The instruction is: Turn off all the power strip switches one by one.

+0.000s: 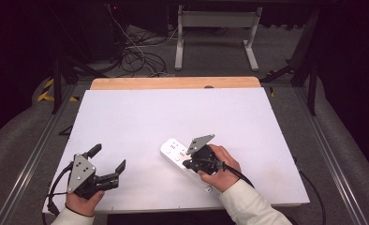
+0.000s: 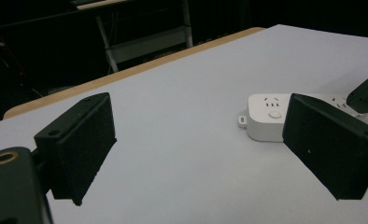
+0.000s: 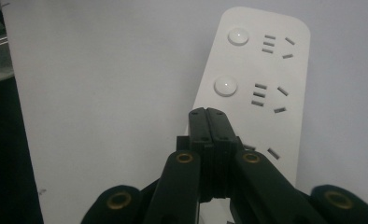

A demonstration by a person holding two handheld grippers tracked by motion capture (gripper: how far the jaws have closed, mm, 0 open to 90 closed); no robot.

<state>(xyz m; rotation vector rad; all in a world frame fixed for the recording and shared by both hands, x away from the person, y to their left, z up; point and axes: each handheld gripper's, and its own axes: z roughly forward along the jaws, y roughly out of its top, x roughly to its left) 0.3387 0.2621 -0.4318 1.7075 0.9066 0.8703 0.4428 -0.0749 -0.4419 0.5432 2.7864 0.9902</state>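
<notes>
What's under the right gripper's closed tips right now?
The white power strip, lying flat on the white table. The right gripper, jaws shut together, covers the spot beneath; contact cannot be told.
</notes>
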